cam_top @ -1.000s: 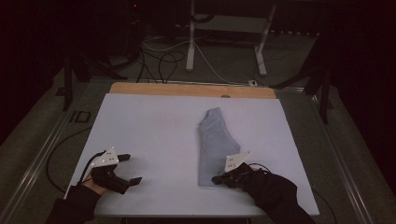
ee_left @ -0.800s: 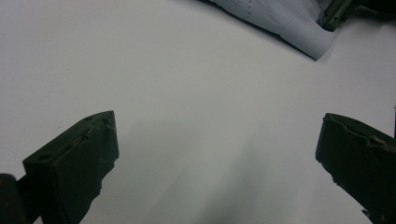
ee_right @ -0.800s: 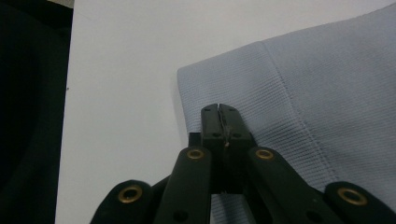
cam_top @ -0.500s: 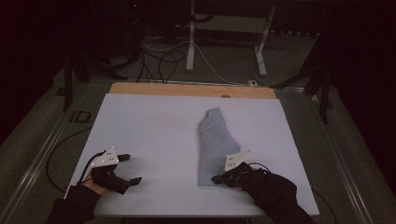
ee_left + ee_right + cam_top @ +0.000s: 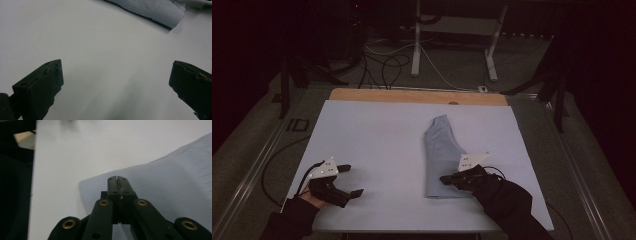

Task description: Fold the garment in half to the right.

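Right gripper over folded cloth, jaws closed; left gripper idle, jaws wide apart.

In the high view the pale blue cloth (image 5: 443, 152) lies right of centre on the white table (image 5: 372, 145). The right gripper (image 5: 446, 179) sits at the cloth's lower edge — jaws pressed together; whether they pinch fabric cannot be told. The left gripper (image 5: 353, 180) rests at lower left, well apart from the cloth — nothing between its jaws.

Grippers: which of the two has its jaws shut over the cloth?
The right gripper: its jaws are pressed together at the near end of the folded cloth. The left gripper stands wide open over bare table, apart from the cloth.
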A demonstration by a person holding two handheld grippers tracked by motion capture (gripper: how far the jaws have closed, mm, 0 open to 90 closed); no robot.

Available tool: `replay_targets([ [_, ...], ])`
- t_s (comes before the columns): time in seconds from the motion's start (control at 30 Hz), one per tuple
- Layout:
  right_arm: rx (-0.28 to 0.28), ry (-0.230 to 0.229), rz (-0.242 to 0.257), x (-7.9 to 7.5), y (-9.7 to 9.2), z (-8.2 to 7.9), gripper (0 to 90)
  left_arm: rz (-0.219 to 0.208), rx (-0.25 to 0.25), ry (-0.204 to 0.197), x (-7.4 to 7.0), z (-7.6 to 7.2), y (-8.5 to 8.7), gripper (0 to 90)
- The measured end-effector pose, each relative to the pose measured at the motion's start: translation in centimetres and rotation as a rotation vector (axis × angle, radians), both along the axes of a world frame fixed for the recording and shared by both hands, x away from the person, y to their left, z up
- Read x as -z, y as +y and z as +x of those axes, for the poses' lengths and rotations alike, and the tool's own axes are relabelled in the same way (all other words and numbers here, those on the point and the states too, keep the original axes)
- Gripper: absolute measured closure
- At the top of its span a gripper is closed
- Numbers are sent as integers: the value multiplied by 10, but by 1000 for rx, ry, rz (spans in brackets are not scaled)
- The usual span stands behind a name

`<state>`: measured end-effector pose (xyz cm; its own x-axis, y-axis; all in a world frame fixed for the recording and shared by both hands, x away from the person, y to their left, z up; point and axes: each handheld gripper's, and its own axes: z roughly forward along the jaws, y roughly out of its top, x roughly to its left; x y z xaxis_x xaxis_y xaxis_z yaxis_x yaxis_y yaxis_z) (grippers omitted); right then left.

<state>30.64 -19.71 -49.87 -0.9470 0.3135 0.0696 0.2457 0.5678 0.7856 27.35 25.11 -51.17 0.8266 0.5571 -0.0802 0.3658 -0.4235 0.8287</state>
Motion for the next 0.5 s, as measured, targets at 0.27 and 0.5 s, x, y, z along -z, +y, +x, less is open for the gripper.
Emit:
replay_targets([
  [0.27,52,-34,16,-6,0,9,626,-1,-3,1,0,0,1,5],
  [0.5,86,-33,20,-11,1,16,324,6,0,2,1,0,0,5],
])
